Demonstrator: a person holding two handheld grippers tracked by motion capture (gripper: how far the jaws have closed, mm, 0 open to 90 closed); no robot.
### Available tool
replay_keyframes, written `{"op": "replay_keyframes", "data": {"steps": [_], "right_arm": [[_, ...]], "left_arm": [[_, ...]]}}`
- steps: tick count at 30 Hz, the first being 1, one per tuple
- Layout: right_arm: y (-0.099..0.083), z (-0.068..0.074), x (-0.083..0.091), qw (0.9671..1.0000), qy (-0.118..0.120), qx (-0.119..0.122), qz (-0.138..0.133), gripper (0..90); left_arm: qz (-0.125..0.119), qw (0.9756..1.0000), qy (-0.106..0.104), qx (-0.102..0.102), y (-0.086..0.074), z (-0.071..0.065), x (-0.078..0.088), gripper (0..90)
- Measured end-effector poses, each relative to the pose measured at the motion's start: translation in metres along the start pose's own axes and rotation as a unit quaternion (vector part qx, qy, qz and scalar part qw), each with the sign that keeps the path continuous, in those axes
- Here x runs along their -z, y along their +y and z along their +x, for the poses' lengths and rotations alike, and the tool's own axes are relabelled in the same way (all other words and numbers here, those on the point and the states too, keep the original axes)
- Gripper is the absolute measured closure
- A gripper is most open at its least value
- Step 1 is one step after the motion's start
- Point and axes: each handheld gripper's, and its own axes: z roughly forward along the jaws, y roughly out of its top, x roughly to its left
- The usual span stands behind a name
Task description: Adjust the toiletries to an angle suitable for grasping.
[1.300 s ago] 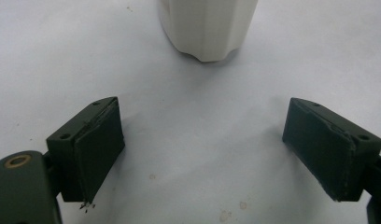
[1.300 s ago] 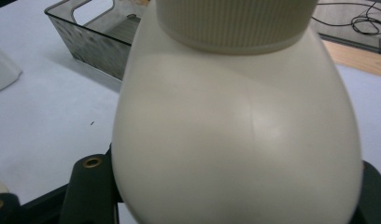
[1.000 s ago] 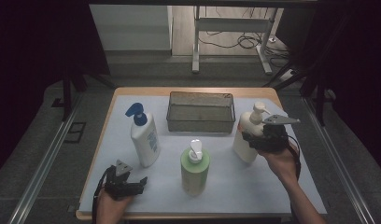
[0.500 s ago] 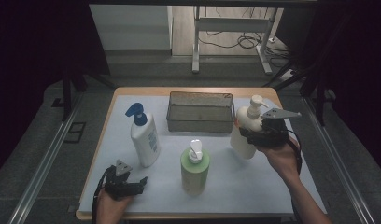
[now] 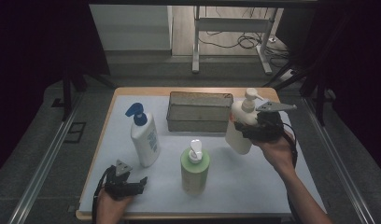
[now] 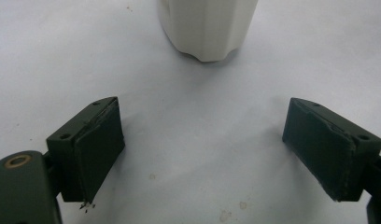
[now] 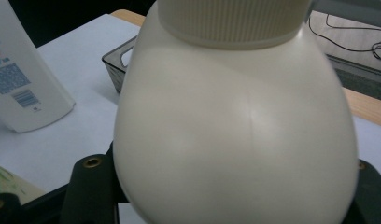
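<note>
At the near left corner of the table (image 5: 109, 140), which is covered with a pale sheet, the left gripper (image 5: 141, 181) rests low in the person's left hand (image 5: 115, 205), its jaws spread wide with nothing between them. In the left gripper view those two black jaws stand well apart over the bare sheet, and the base of a white bottle rises beyond them, clear of both pads.

Just behind and to the right of that gripper stands the white lotion bottle with a blue pump (image 5: 144, 138), upright. Farther right, near the front middle, the green pump bottle (image 5: 194, 167) stands upright with its white pump head on top. Behind it, toward the far edge, sits the dark wire-mesh basket (image 5: 199, 112), its long side facing the person.

Right of the basket, the cream pump bottle (image 5: 241, 123) is tilted, its base off the sheet and leaning toward the middle, close beside the basket's right end. The right gripper (image 5: 254, 128) clamps it around the body from the right side, held by the person's right hand (image 5: 275, 151). In the right gripper view the bottle's rounded cream body (image 7: 235, 135) sits between the jaws, with its ribbed collar above.
</note>
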Motion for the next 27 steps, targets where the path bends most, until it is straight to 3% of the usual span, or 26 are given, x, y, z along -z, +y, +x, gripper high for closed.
{"op": "replay_keyframes", "data": {"steps": [27], "right_arm": [[0.045, 0.021, -0.03, 0.9998, 0.018, 0.004, -0.01, 36.9]], "left_arm": [[0.0, 1.0, -0.001, 0.0, 0.0, 0.0, 0.0, 12.0]]}}
